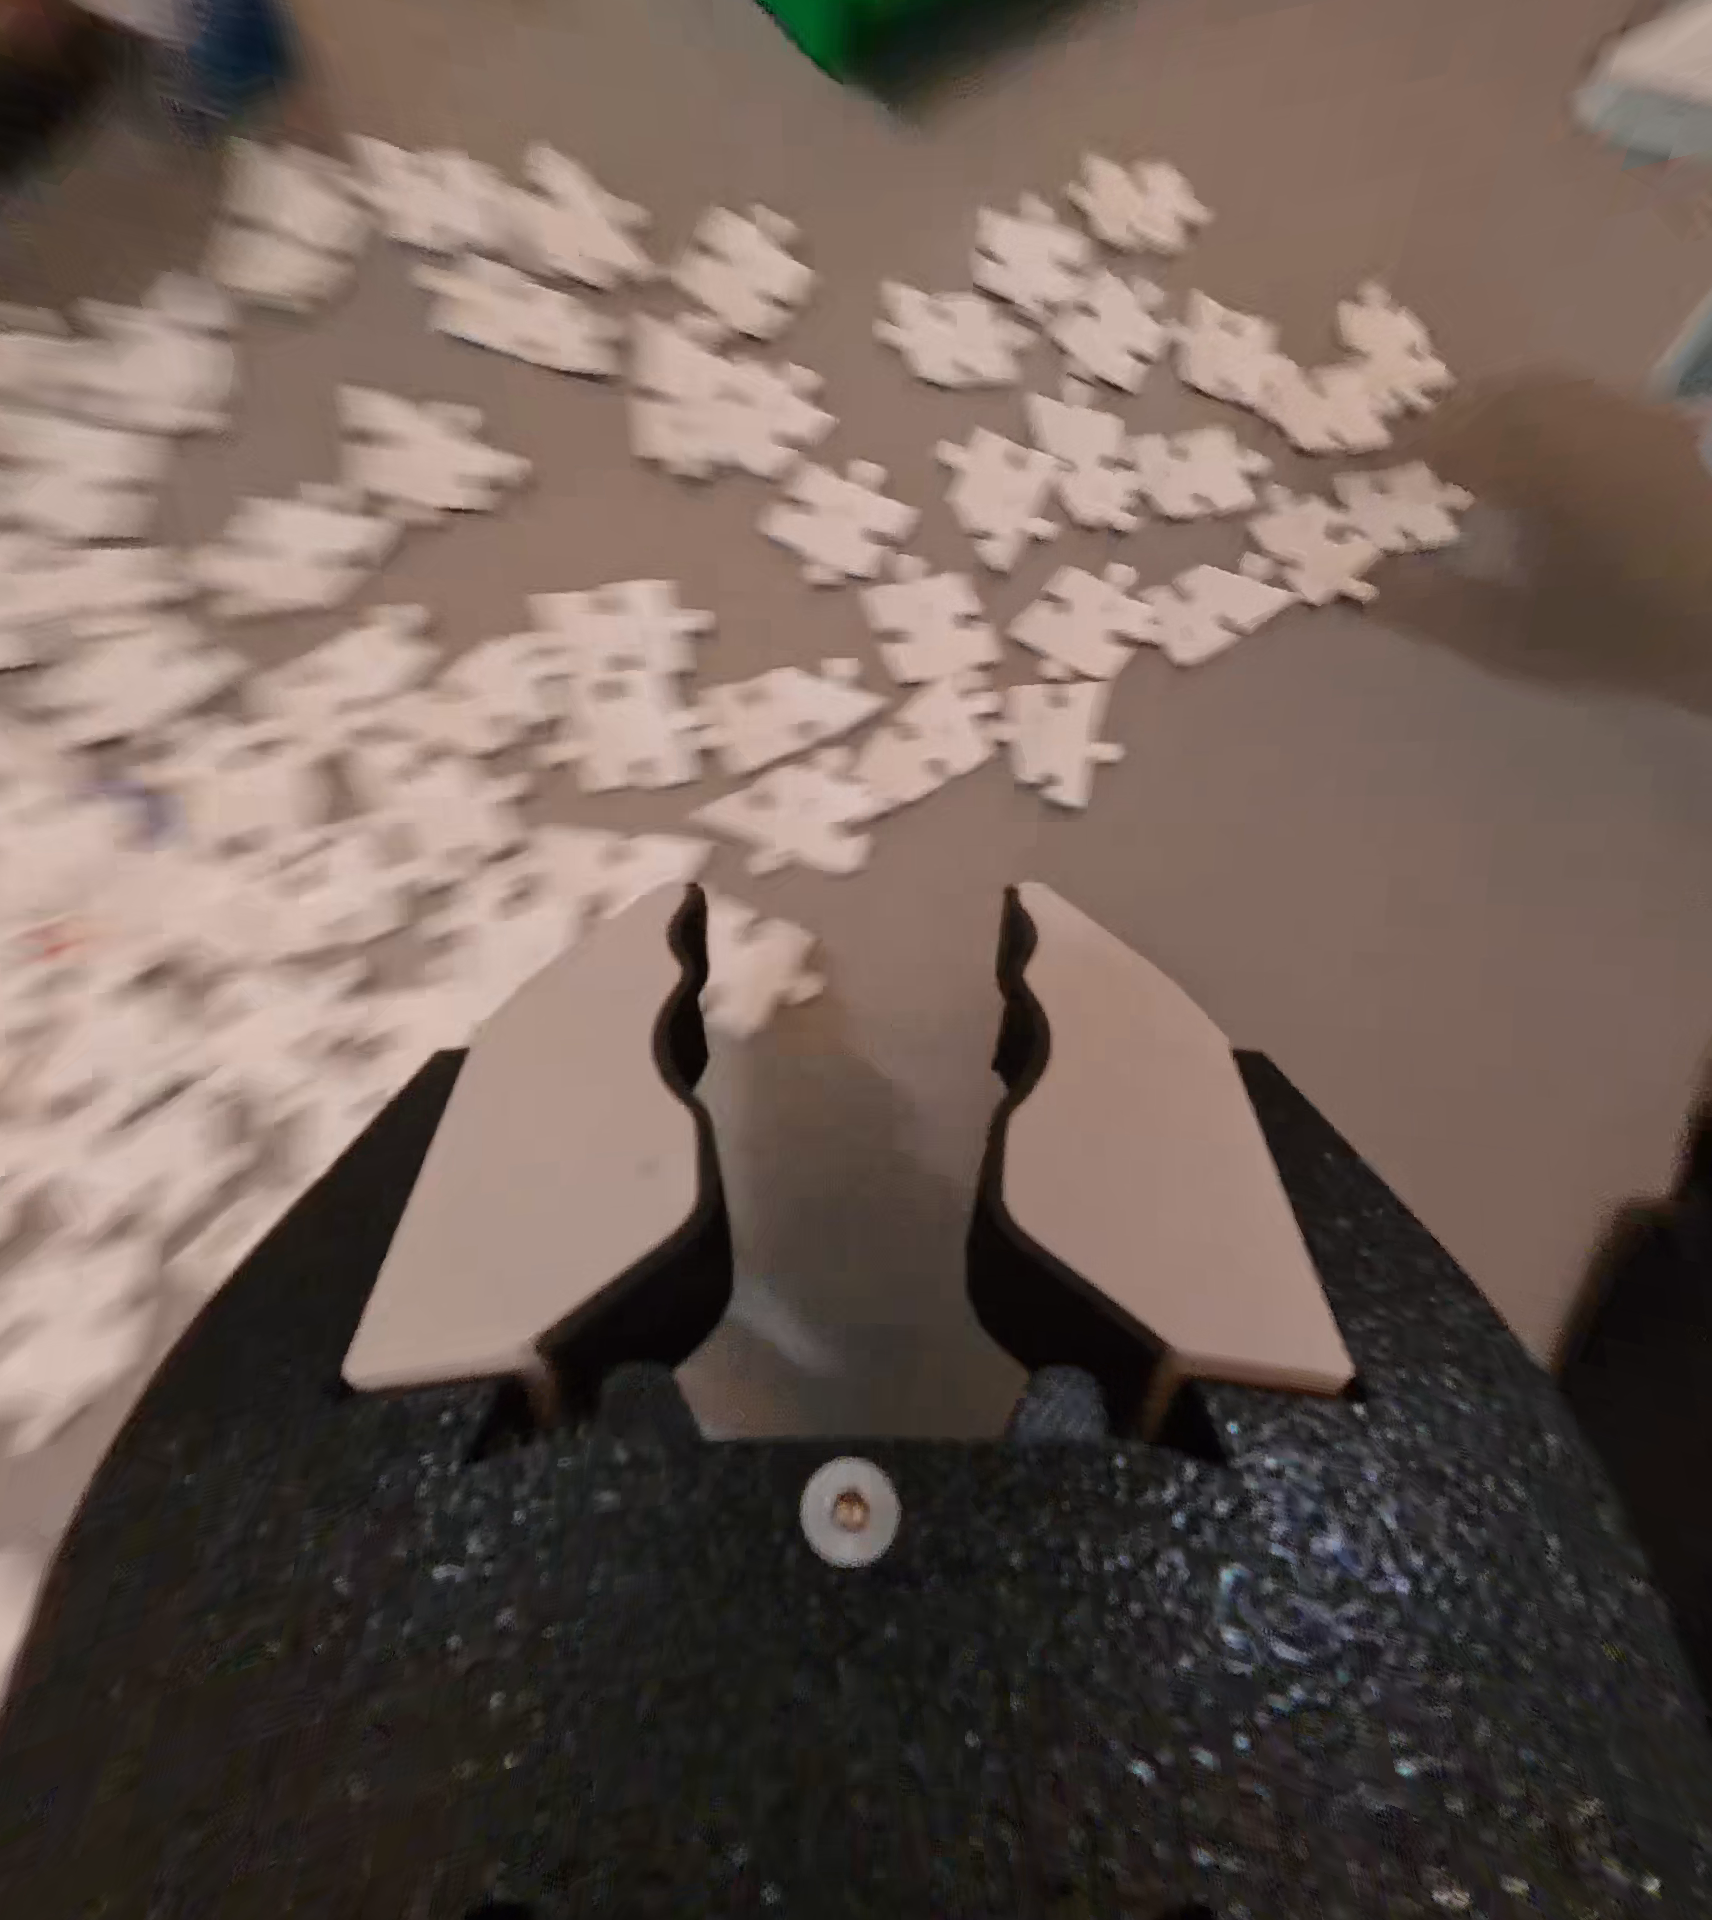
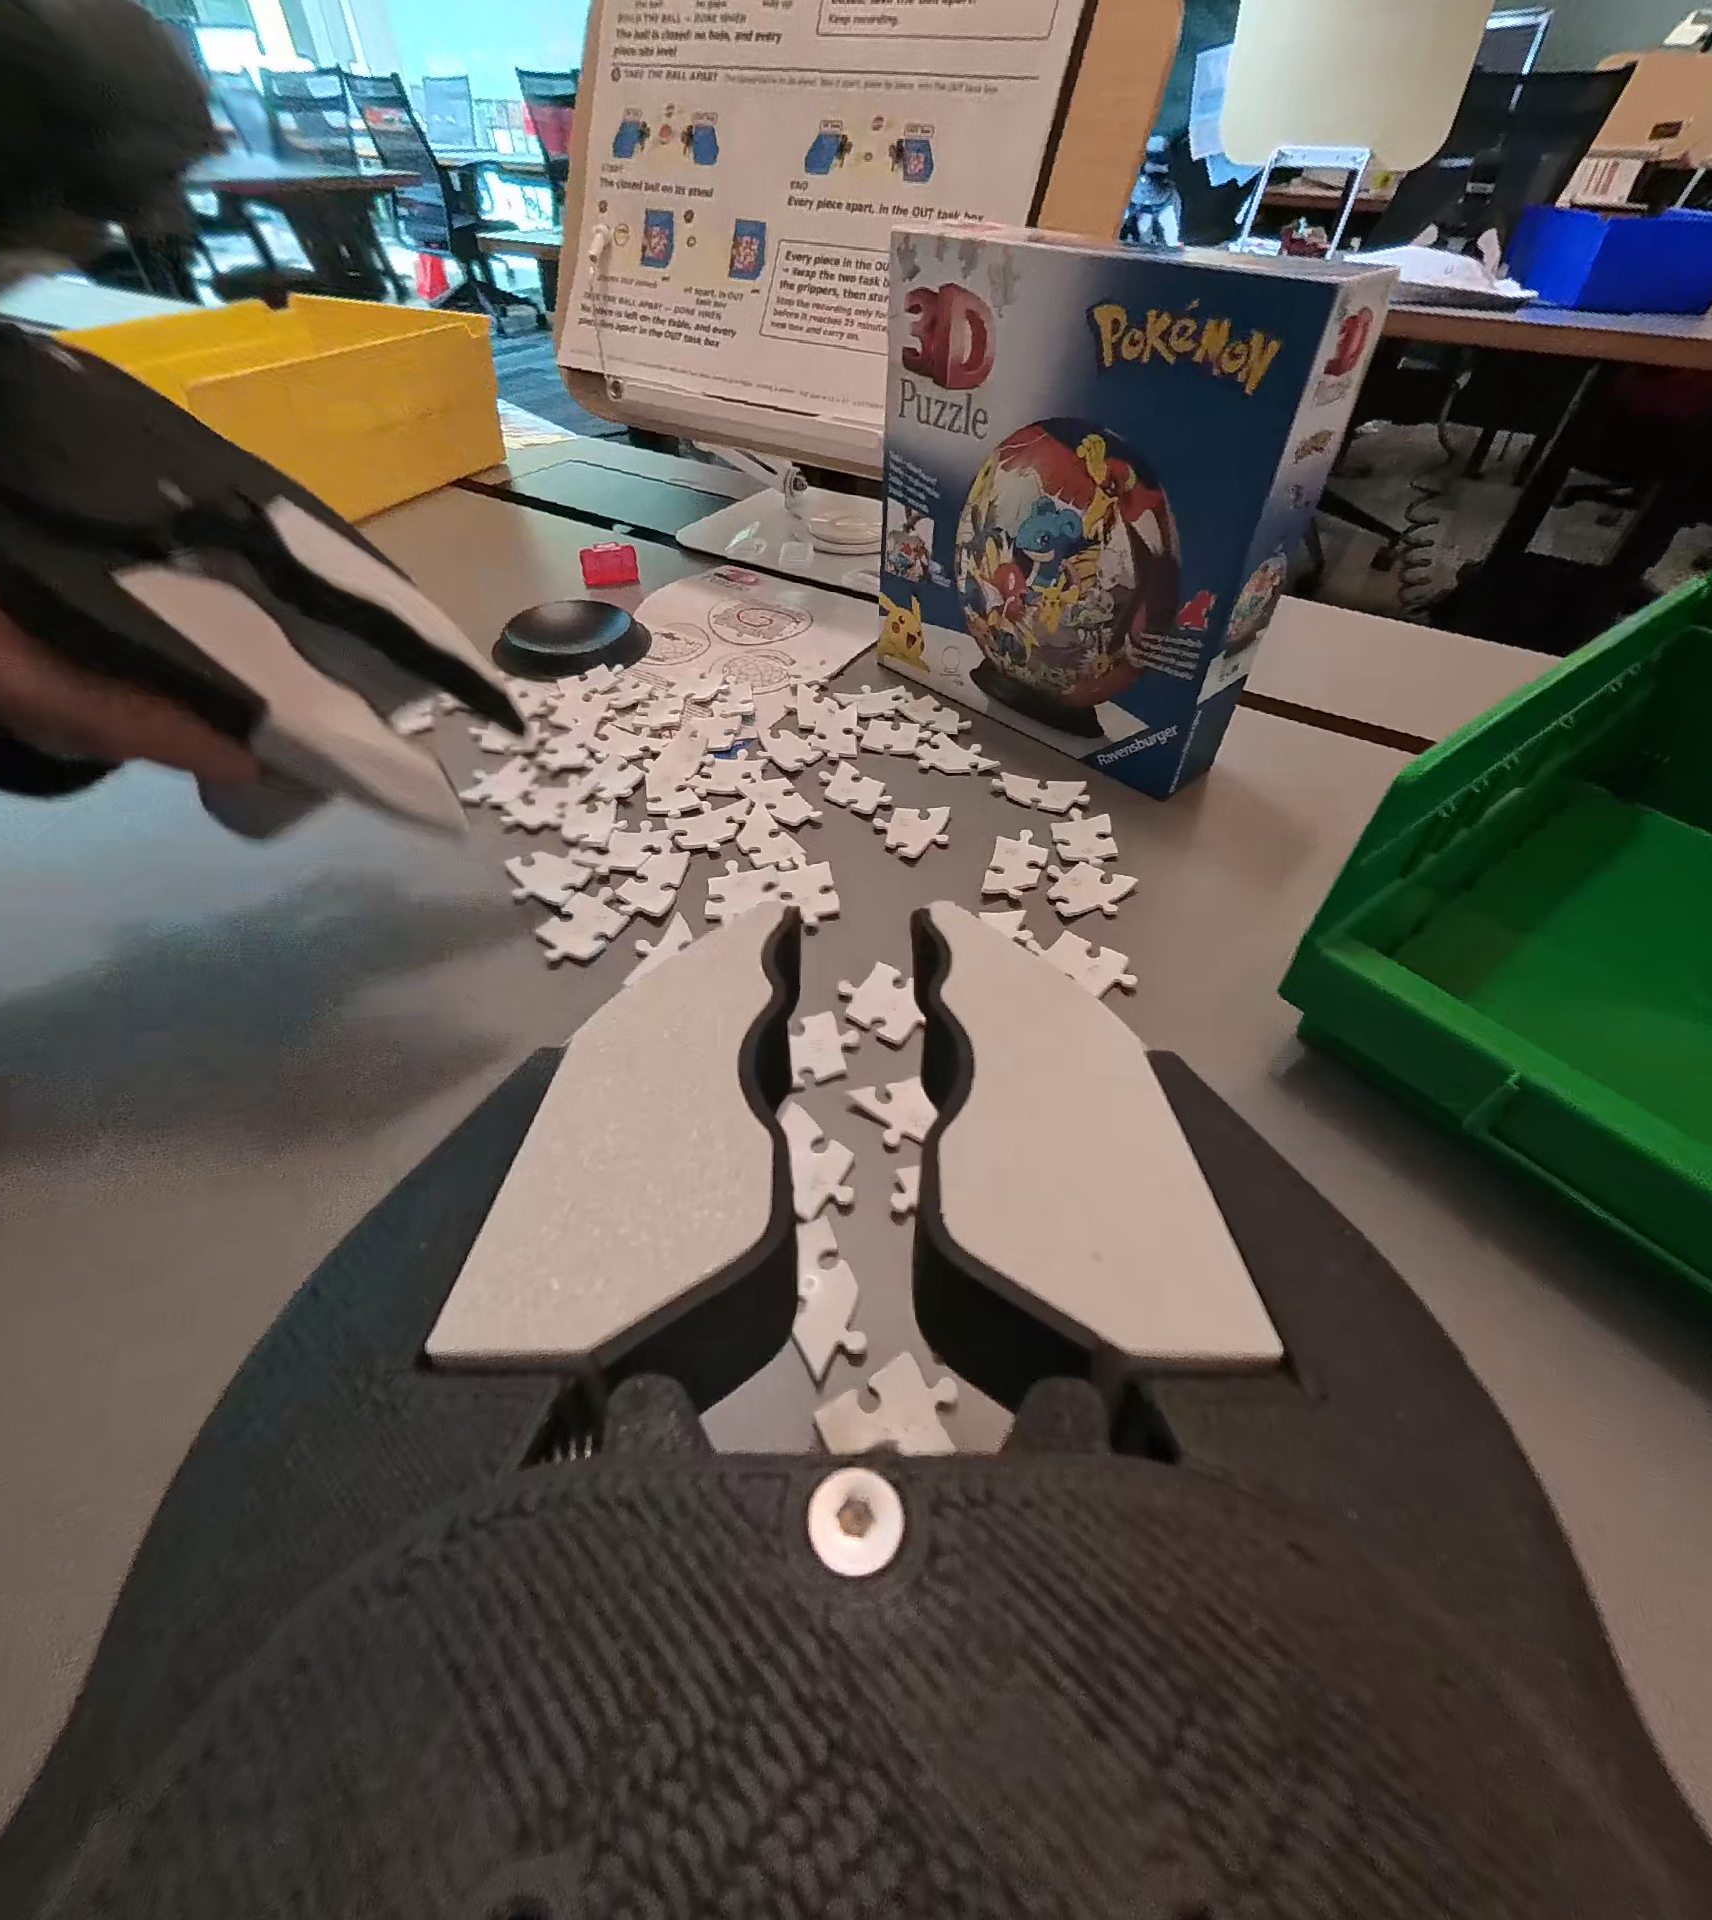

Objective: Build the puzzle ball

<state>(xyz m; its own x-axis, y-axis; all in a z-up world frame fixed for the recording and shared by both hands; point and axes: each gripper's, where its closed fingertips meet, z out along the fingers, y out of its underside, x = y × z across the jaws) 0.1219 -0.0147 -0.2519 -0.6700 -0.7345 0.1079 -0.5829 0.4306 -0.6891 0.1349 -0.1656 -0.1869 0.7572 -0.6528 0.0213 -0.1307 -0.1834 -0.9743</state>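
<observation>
Several white puzzle pieces (image 2: 686, 790) lie face down, scattered on the grey table (image 2: 208, 1039). They also show, blurred, in the left wrist view (image 1: 623, 686). My left gripper (image 1: 852, 904) is open and empty, low over the near edge of the pieces, with one piece (image 1: 758, 977) by its left fingertip. It also shows in the right wrist view (image 2: 488, 774), blurred, at the left edge of the pile. My right gripper (image 2: 854, 920) is open with a narrow gap and holds nothing. A few loose pieces (image 2: 821, 1164) lie on the table under its fingers.
The puzzle box (image 2: 1112, 520) stands behind the pieces. A black round stand (image 2: 571, 634) and a printed round sheet (image 2: 748, 634) lie beside it. A green bin (image 2: 1558, 935) is at the right and a yellow bin (image 2: 312, 384) at the far left. An instruction board (image 2: 790, 208) stands at the back.
</observation>
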